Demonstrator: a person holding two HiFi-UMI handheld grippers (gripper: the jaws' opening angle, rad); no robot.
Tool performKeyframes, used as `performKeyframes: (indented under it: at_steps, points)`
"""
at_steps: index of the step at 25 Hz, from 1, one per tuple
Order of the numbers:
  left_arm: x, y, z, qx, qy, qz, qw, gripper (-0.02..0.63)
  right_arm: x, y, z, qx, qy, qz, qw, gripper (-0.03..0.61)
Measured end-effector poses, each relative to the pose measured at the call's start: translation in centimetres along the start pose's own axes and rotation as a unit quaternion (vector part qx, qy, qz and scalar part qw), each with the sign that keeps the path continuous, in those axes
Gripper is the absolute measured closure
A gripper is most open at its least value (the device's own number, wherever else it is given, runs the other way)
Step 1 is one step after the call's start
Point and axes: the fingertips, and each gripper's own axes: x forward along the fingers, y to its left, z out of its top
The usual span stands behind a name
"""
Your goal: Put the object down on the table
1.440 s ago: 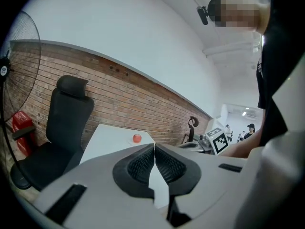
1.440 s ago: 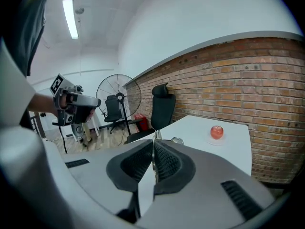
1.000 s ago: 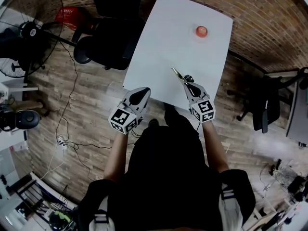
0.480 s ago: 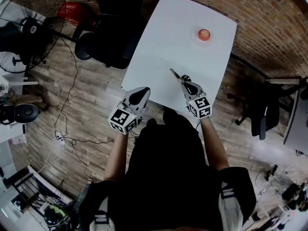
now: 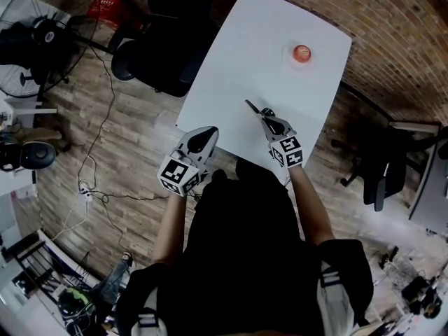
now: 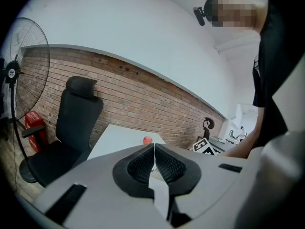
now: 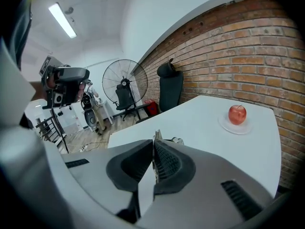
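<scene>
White smooth table (image 5: 245, 54), thin metal tool (image 5: 252, 106), round red apple (image 5: 302, 52)

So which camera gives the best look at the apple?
The right gripper view: the apple is large and sharp there, stem showing, on a small plate. In the head view the apple is a small red dot far up the table. In the left gripper view the apple is only a tiny red speck.

The thin metal object (image 5: 253, 107) is too small to identify
</scene>
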Motion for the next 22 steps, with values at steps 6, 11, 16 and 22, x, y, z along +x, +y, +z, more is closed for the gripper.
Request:
performKeyframes:
  at_steps: [6, 11, 16, 22]
  points:
    - [-0.1, 0.4, -0.3, -0.008, 0.001, 0.013, 0.9999, 0.592, 1.5, -0.5, -0.3, -0.005, 0.010, 0.007, 1.000, 0.574]
    - [-0.3, 0.4, -0.5, -0.010, 0.000, 0.025, 0.9996, 0.593, 2.4, -1.1, -1.8, 0.001, 0.022, 0.010, 1.000, 0.575]
    - [-0.8, 0.2, -0.8, -0.009, 0.000, 0.032, 0.9994, 0.592, 3.0, -1.5, -2.8, 0.008, 0.031, 0.011, 0.999, 0.574]
    - [-1.3, 0.0, -1.1, -0.010, -0.001, 0.045, 0.9990, 0.592, 3.4, -2.2, -4.1, 0.017, 0.041, 0.013, 0.999, 0.574]
